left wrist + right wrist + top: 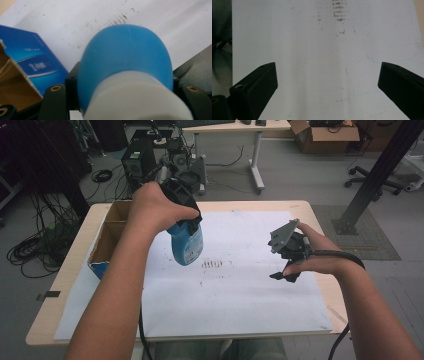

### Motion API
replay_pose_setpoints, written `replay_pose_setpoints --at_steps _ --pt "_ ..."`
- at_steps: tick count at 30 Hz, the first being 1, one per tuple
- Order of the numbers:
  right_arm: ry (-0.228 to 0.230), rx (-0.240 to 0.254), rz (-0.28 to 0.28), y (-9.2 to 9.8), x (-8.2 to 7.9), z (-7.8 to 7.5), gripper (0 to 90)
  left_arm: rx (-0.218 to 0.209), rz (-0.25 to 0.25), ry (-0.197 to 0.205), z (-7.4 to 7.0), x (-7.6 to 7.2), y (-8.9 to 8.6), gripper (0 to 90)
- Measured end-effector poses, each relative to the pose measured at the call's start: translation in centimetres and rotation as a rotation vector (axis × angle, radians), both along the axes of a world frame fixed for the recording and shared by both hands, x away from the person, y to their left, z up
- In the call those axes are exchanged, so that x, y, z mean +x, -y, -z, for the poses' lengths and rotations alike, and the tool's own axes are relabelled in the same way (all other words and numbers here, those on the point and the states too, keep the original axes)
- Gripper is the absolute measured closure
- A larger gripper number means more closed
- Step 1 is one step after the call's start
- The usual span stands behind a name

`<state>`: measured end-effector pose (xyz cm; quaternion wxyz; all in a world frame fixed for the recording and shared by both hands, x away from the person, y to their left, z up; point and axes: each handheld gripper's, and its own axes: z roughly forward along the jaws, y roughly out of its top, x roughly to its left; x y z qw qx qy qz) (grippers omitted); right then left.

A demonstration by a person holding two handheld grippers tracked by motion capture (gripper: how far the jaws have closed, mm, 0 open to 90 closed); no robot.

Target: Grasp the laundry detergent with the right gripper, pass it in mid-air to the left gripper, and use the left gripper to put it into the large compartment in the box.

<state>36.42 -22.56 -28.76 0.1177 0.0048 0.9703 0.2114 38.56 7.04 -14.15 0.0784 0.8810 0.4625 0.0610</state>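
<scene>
In my left hand (155, 210) I hold the left gripper (182, 200) above the far left part of the white paper sheet (240, 305) that covers the light wooden table (327, 295). Its jaws are pinched on the white cap end of a blue plastic bottle with a white label (187, 245), and the bottle hangs clear of the sheet, body pointing down and slightly toward me. In the left gripper view the rounded blue body (127, 55) bulges out between the two black jaws, with the white cap pressed close to the camera.

Just left of the bottle, at the left edge of the table, stands an open cardboard box with blue printed sides (107, 242); its blue flap (32, 62) shows to the left under the bottle in the left gripper view.

My right hand (320, 257) rests the right gripper (285, 275) on the right half of the sheet, well apart from the bottle. In the right gripper view its jaws stand spread wide with nothing between them, bare paper under them and a patch of dark smudge marks (338, 11) farther off. Those same marks (212, 264) lie near the middle of the sheet, between the two grippers
</scene>
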Motion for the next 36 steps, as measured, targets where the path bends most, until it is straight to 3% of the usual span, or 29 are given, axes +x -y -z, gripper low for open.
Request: replay_pose_setpoints --at_steps 8,17,36 --pt "-0.020 -0.054 0.010 0.3 0.8 0.2 2.7 -0.020 -0.091 0.030 -3.5 0.3 -3.3 38.9" --pt "-0.025 -0.072 0.007 0.1 1.6 0.1 2.7 -0.039 -0.205 0.044 -6.7 0.3 -6.9 38.9" --pt "-0.035 -0.094 -0.002 -0.4 2.3 0.1 2.9 -0.039 -0.398 0.053 -9.8 0.8 -11.8 38.8"
